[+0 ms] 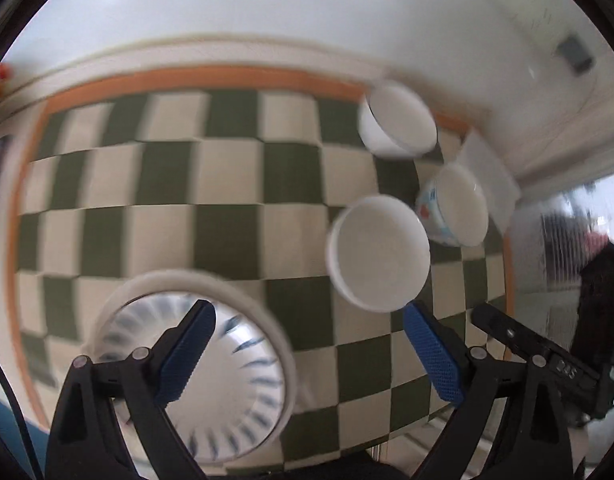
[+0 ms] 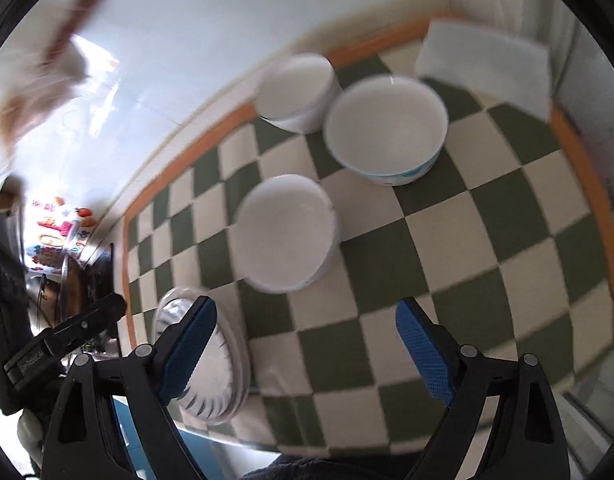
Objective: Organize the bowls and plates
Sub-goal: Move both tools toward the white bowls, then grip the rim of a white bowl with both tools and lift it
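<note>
Below the left gripper (image 1: 309, 320), its jaws wide and empty, lies the plate (image 1: 211, 380), one finger overlapping its rim; a careless descent could knock or chip it. The right gripper (image 2: 305, 320), equally spread and holding nothing, hangs over bare cloth (image 2: 487, 240), the near bowl (image 2: 285, 234) just ahead. Both views are blurred, so a misjudged reach is likely. Farther off, the patterned bowl (image 2: 387, 128) nearly touches the far bowl (image 2: 295, 90), crowding a grasp. A folded napkin (image 2: 483, 60) sits beyond.

Right gripper (image 2: 305, 344) jaws wide, empty, above checkered mat (image 2: 459, 240). White bowl (image 2: 285, 234) at 12 o'clock; blue-patterned bowl (image 2: 387, 128) at 1; plates (image 2: 211, 376) at 9.
</note>
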### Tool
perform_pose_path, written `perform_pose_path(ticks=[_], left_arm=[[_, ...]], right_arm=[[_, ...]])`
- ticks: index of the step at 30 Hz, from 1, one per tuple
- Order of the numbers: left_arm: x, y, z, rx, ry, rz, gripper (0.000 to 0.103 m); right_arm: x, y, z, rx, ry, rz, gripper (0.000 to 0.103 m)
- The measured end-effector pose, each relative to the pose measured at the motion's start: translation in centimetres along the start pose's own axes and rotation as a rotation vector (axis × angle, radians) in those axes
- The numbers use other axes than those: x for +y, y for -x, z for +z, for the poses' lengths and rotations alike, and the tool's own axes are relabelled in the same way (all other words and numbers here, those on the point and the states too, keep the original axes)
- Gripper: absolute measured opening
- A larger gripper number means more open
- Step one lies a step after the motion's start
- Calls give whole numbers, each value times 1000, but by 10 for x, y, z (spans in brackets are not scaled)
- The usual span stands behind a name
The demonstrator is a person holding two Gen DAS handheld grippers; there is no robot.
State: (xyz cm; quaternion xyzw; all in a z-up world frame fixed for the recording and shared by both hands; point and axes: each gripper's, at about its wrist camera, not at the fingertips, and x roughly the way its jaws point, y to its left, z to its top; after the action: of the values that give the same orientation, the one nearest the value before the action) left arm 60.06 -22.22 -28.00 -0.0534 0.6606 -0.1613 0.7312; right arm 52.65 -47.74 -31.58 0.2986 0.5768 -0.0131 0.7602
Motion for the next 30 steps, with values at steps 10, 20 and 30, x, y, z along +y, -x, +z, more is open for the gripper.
perform_pose_path(ticks=[10,20,30], left_arm=[[-12,-84,36,110,68,32,32],[-26,-94,36,116,53,55,22],[-43,-69,18,114,2,44,22]], right_arm=[[-23,-91,61,163,95,-8,56],[-7,-119,73,191,166,-12,11],[3,-91,63,191,215,-29,11]])
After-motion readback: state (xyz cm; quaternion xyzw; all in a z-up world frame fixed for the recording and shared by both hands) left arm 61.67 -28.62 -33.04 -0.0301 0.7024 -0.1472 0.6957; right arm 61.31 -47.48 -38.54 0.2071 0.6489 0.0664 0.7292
